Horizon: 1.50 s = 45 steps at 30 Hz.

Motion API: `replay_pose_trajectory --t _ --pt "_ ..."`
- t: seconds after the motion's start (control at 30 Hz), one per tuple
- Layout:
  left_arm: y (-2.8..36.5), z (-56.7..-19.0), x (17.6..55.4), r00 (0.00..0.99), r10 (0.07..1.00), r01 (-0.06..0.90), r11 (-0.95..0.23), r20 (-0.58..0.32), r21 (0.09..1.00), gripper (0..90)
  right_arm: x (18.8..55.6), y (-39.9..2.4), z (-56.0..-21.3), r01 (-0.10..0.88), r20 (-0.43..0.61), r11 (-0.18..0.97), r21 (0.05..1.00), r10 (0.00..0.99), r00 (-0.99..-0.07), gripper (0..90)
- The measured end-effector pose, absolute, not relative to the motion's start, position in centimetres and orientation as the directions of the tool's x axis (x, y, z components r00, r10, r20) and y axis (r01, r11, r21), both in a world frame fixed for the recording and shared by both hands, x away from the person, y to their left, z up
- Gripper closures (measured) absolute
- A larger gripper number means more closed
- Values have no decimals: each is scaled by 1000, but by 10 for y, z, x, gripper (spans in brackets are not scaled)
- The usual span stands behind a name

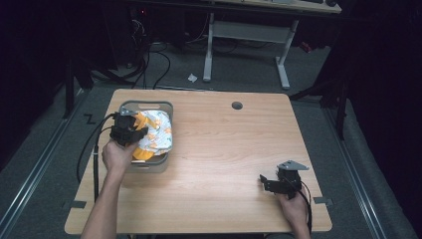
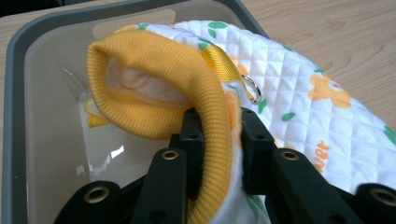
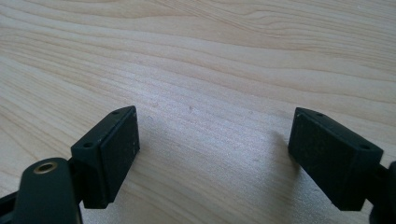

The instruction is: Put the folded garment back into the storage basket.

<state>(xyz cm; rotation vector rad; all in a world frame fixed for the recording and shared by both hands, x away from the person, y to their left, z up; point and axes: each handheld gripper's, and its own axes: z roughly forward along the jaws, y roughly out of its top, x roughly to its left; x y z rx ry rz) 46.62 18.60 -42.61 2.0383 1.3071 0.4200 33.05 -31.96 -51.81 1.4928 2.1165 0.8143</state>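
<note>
While the bin (image 1: 130, 166) sits at nine o'clock:
Left gripper (image 2: 218, 140): clamped on bib (image 2: 299, 107)
Right gripper (image 3: 215, 154): held wide open, at four o'clock

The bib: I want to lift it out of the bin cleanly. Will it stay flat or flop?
Likely floppy: the bib drapes over the bin rim. Its ribbed collar curls where the left gripper pinches it. Probably light.

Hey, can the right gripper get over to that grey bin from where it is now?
Probably yes: the right gripper hangs open over bare table, nothing between it and the grey bin, though the left gripper already holds the garment there.
</note>
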Motion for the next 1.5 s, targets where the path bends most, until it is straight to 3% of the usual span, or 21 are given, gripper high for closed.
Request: replay_pose_trajectory --t 0.97,1.07,1.33,1.5 --pt "180 -454 486 356 932 789 -260 -70 557 718 330 -320 -518 695 -8 251 674 943 -333 165" --pt "182 -454 485 342 935 787 -234 -89 570 676 330 -320 -518 695 -7 251 674 943 -333 165" --pt "186 -448 480 298 950 756 -176 -92 630 460 330 -320 -518 695 -7 251 674 943 -333 165" --pt "184 -441 473 318 944 721 -182 -86 669 425 330 -320 -518 694 -8 251 675 943 -333 165"
